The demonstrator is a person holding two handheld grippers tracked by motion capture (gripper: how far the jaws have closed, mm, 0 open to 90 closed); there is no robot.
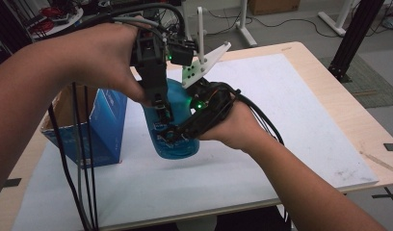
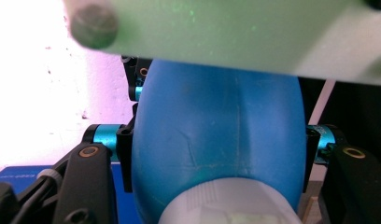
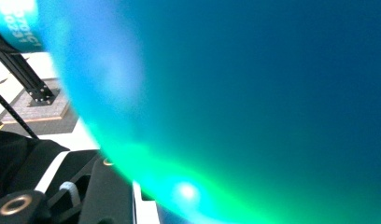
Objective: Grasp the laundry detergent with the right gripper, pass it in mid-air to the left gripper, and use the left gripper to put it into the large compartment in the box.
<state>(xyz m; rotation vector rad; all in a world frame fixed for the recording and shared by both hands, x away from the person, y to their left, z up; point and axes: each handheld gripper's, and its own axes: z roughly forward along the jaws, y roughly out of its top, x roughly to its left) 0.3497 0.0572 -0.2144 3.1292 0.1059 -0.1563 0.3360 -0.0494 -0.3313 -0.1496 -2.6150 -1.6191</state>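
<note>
Near the desk's left edge, beside the blue box (image 1: 105,127), my left gripper (image 1: 161,113) and right gripper (image 1: 177,134) both clamp the blue bottle (image 1: 177,120); next, I judge, lift it steadily together.

Blue bottle (image 1: 177,122), glossy, with a white label patch at its near end; black left claw (image 1: 162,111) and black right claw (image 1: 177,134) with cyan metal joints; blue cardboard box (image 1: 105,127); white sheet (image 1: 281,120) over pale wood bench (image 1: 351,115)

Open blue cardboard box (image 1: 96,130) standing left on the white mat (image 1: 281,106); wooden table (image 1: 329,82) beneath; black post (image 1: 351,38) at far right.
</note>
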